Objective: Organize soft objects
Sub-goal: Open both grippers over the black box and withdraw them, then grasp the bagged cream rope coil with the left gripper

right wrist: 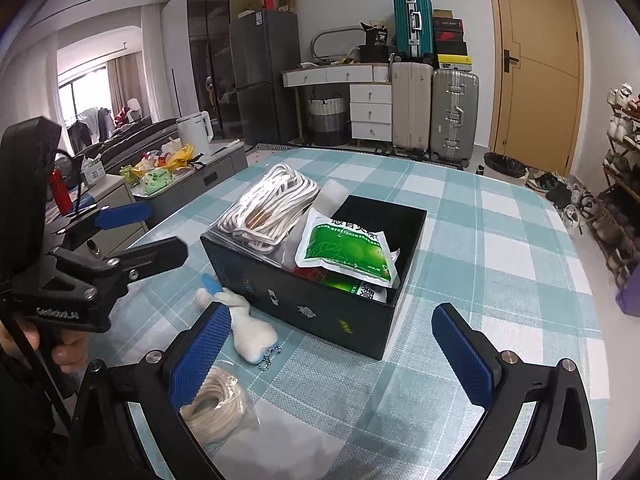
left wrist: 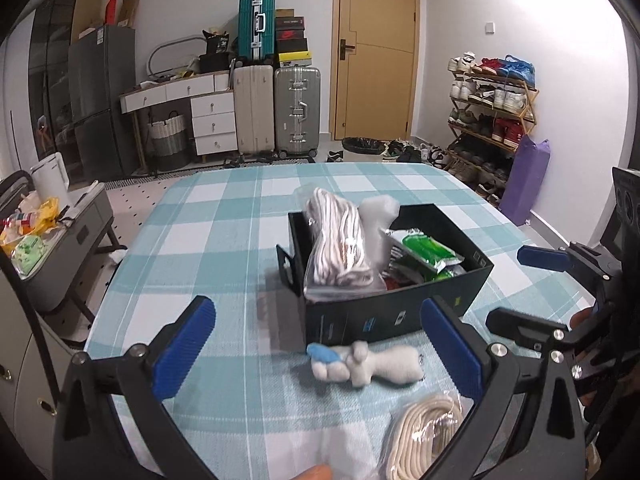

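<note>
Checked tablecloth [left wrist: 224, 240]: black box [left wrist: 384, 316] held white rope bag [left wrist: 340, 248] & green packets [left wrist: 430, 252]; plush toy [left wrist: 368, 364], cream rope bag [left wrist: 424, 436] left out. Left gripper [left wrist: 320, 344] & right gripper [right wrist: 332, 352]: jaws apart, empty.

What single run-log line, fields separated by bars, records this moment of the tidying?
left gripper: jaws open, empty | right gripper: jaws open, empty | black box: part-filled | plush toy, bagged cream rope: on tablecloth, outside box
</note>
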Motion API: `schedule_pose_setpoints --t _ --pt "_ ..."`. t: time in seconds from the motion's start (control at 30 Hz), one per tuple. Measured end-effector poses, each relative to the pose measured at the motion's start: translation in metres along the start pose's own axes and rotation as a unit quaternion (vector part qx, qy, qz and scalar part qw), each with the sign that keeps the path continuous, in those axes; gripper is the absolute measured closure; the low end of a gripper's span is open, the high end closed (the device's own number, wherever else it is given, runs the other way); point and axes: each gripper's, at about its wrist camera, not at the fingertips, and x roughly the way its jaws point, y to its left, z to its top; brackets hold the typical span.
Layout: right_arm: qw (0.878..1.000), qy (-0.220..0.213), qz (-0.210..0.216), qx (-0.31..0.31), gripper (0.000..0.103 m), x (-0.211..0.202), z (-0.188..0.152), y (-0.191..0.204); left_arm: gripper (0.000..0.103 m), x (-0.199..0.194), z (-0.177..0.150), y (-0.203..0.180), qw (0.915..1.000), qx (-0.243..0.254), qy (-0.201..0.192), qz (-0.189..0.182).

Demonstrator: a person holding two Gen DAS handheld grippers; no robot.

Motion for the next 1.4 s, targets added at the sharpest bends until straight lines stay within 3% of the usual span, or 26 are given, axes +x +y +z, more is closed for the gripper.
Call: schedule_pose_setpoints --t 0.47,0.93,1.2,1.4 --pt "0.999 0.042 0.010 -0.014 0.001 0.014 -0.009 0.008 0.000 -0.005 -0.028 0.002 0.9995 0.001 0.030 0.011" --pt "0.999 0.037 0.003 -0.019 0.001 0.003 -0.006 0.001 0.000 -0.007 -0.049 -0.039 0.9968 0.048 0.057 -0.027" --pt "0.999 0.036 -0.001 -0.019 0.001 0.000 -0.006 -0.001 0.000 -0.001 -0.062 -0.058 0.9907 0.083 0.088 -0.061" --pt "0.999 0.034 0.000 -0.018 0.001 -0.002 -0.007 -0.001 0.000 0.004 -0.068 -0.069 0.9868 0.101 0.107 -0.067"
